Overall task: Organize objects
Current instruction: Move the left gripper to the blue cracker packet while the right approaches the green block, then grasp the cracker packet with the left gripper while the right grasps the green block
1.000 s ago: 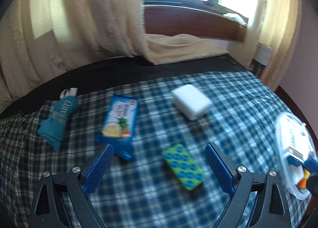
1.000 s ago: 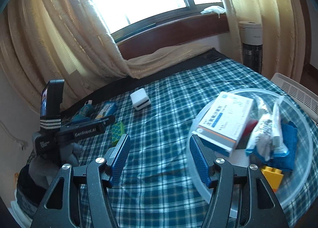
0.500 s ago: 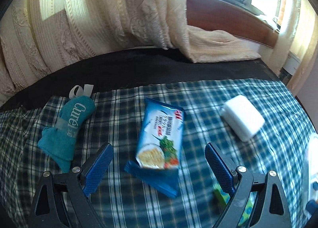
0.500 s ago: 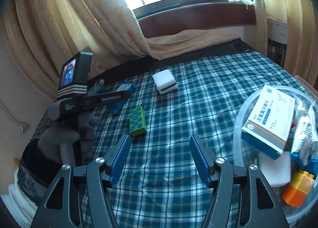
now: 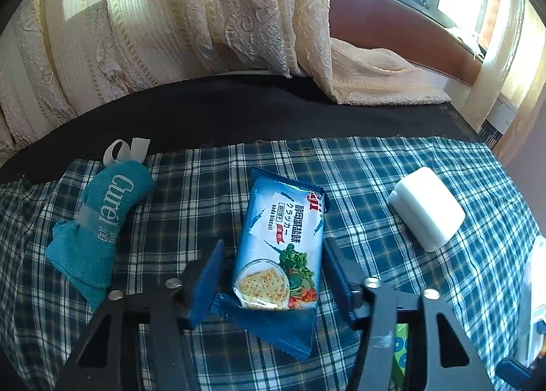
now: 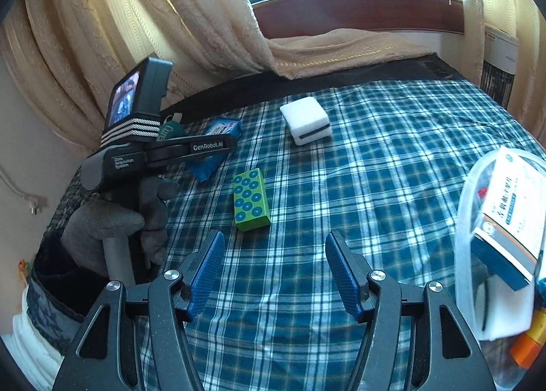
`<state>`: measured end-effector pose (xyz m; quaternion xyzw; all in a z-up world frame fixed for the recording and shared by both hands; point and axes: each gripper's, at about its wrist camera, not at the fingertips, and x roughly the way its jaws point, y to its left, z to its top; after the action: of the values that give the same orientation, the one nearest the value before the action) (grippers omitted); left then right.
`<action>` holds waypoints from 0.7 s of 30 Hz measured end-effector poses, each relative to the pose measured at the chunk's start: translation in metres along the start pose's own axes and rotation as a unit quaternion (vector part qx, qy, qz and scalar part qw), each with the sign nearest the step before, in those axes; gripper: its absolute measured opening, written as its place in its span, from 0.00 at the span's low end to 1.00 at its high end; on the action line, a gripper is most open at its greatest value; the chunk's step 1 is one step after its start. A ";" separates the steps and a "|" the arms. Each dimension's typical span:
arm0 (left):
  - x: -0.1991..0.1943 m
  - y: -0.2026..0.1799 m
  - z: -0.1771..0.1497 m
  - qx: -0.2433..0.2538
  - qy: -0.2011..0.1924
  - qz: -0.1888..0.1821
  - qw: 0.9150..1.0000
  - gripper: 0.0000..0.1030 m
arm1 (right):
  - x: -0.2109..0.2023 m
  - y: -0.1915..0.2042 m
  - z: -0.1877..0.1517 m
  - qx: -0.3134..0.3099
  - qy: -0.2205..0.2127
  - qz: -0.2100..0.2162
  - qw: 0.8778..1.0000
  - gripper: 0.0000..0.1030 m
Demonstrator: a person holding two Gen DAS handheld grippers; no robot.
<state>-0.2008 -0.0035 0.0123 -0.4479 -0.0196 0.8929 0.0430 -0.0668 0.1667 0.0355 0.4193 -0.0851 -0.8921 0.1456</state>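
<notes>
A blue cracker packet lies on the plaid cloth, its near end between the open fingers of my left gripper, which stand on either side of it. A teal rolled towel lies to its left and a white box to its right. In the right wrist view my right gripper is open and empty above the cloth, with a green dotted block just ahead. The left gripper shows there over the packet. The white box lies farther back.
A clear round tub at the right holds a white-and-blue medicine box, an orange brick and other items. Beige curtains hang behind the table's dark far edge. The green block peeks out behind the left gripper's right finger.
My left gripper has moved forward and left, from the green block to the cracker packet, and now straddles it. My right gripper has swung left, away from the tub.
</notes>
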 end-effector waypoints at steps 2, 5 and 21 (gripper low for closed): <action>0.000 0.002 0.001 -0.003 0.000 -0.003 1.000 0.46 | 0.005 0.001 0.002 -0.001 0.004 -0.003 1.000 0.61; -0.002 0.005 0.001 -0.009 0.002 -0.008 1.000 0.43 | 0.015 0.003 0.005 -0.002 0.012 -0.011 1.000 0.61; -0.032 0.012 0.011 -0.028 -0.029 -0.028 0.999 0.42 | 0.054 0.033 0.021 -0.059 0.018 -0.044 0.997 0.58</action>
<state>-0.1913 -0.0189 0.0432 -0.4218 -0.0582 0.9031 0.0553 -0.1097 0.1181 0.0187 0.4297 -0.0111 -0.8932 0.1318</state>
